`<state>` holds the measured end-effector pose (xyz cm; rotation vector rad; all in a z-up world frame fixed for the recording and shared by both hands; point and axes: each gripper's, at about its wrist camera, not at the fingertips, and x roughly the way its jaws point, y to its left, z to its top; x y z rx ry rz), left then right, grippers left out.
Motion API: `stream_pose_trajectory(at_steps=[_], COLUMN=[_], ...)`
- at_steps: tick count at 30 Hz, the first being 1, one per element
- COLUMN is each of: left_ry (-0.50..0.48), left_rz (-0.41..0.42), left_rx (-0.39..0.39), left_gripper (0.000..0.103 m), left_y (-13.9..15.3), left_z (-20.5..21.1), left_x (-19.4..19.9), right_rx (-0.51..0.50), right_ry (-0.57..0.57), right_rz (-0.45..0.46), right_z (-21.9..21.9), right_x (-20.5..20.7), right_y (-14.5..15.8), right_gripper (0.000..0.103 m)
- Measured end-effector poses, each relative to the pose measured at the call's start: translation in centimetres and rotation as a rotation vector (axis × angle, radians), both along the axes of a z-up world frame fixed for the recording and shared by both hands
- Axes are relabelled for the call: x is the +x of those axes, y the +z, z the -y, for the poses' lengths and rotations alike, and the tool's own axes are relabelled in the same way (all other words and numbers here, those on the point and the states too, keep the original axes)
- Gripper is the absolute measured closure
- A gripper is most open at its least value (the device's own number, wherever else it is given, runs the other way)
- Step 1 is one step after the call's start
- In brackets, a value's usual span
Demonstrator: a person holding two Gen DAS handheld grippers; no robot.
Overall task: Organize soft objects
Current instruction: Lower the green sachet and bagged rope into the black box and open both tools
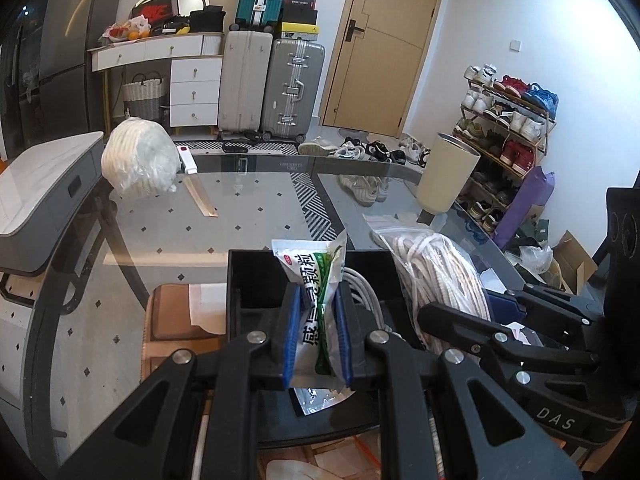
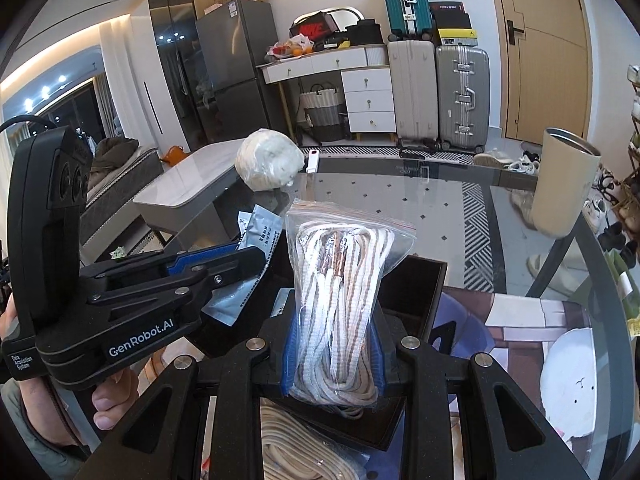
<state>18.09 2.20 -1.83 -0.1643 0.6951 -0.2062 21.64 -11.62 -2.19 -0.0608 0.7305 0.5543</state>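
Left claw (image 2: 224, 264) housing reads "GenRobot.AI"; right claw (image 1: 500, 312) housing, seemingly "DAS".

Hidden and cut-off parts

The sachet (image 1: 316, 312) has its lower print squeezed out of sight between the left tongs (image 1: 317, 336). The bag of cord (image 2: 340, 308) blocks the black box (image 2: 416, 280) behind it, and the loose coil (image 2: 304, 452) below runs off the bottom edge. The sachet's small print is too fine to read.

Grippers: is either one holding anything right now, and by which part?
Both hold. The left gripper clamps a white-and-green medicine sachet across its lower half. The right gripper clamps a zip bag of striped laces across its lower half.
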Motion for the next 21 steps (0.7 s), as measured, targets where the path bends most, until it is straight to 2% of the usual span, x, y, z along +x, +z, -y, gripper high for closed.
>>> stream_pose_trajectory(at_steps=[21], left_ry=[-0.014], left_rz=[-0.042], left_rx=[0.009], left_gripper=[0.088], left_y=[-0.65], left_z=[-0.02], left_x=[0.51], right_rx=[0.006], right_ry=[0.013], right_rz=[-0.015], right_z=[-0.39], right_x=[-0.57], right_y=[-0.53], right_gripper=[0.073])
